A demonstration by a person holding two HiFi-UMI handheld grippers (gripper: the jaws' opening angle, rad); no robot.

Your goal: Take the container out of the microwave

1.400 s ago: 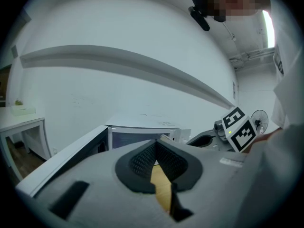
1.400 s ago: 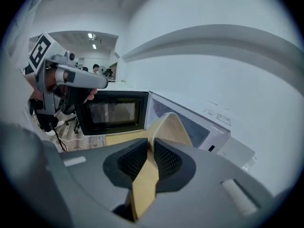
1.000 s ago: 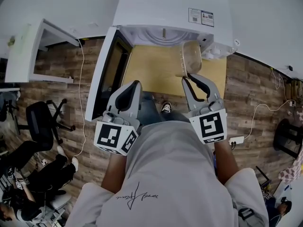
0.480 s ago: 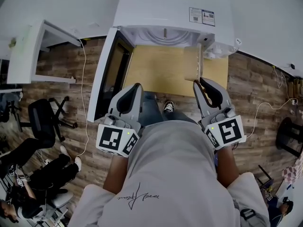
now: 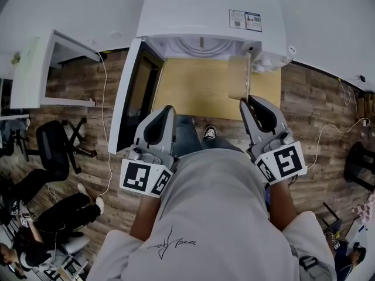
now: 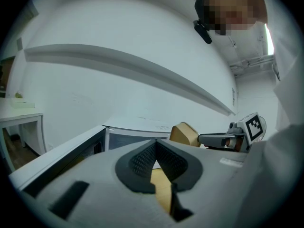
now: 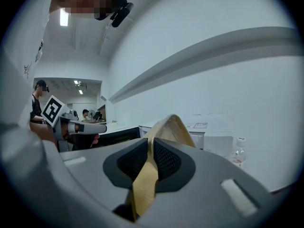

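The clear container [image 5: 239, 78] stands on edge just in front of the microwave [image 5: 211, 16], its rim pinched in the right tool [image 5: 246, 100]. The white microwave stands open.

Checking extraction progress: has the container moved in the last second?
Yes. In the head view the container, held by the right hand-held gripper, has rolled from face-on to nearly edge-on and shifted slightly right relative to the microwave.
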